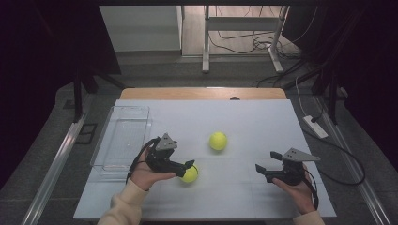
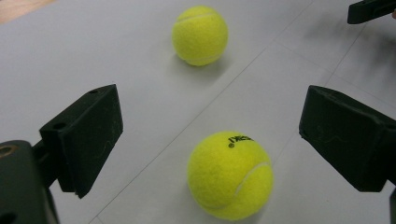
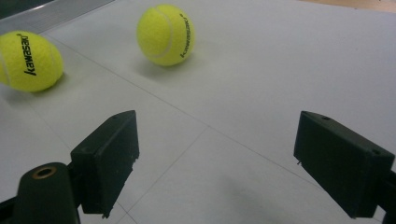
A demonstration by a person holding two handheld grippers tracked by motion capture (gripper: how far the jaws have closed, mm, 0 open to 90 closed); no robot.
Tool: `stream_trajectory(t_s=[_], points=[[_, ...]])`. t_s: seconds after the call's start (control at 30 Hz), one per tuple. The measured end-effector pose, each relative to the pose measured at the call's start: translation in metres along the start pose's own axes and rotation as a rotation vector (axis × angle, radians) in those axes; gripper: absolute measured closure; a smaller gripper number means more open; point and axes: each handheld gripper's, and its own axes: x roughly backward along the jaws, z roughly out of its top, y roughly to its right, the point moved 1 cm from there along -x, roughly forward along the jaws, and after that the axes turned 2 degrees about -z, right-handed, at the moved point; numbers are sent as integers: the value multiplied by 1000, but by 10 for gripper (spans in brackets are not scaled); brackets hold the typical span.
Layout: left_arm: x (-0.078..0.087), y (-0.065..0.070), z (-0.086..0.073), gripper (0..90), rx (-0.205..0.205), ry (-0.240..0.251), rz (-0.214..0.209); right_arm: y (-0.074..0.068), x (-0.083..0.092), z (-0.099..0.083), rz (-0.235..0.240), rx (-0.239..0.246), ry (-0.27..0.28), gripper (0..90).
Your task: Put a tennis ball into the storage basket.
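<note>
Barely started: left claw [image 2: 210, 140] gapes around the near tennis ball [image 2: 230, 175], not pinching yet. Right claw [image 3: 212, 163] open, idle. Far ball [image 1: 218, 140] untouched; clear bin [image 1: 123, 138] holds nothing.

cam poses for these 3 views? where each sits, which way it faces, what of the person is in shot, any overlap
High view: above the person's side, looking forward and down on the table; both forearms, left gripper, right gripper.
Left gripper view: on the left gripper, low over the table; open jaws either side of the near ball.
Right gripper view: on the right gripper, low, facing both balls; open jaws with nothing between.
Shared: near ball and far ball appear in all three.
</note>
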Motion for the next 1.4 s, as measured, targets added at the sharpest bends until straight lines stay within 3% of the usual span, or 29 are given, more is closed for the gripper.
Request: stream_trajectory(t_s=[0.4, 0.7, 1.4], points=[[-12, 6, 3, 53, 0, -48, -53, 1, 1, -1, -5, -3, 0, 141], [-21, 6, 2, 51, 23, -76, -78, 1, 1, -1, -7, -2, -3, 141], [-45, 8, -12, 36, 34, -186, -68, 0, 1, -2, -14, 4, -12, 142]])
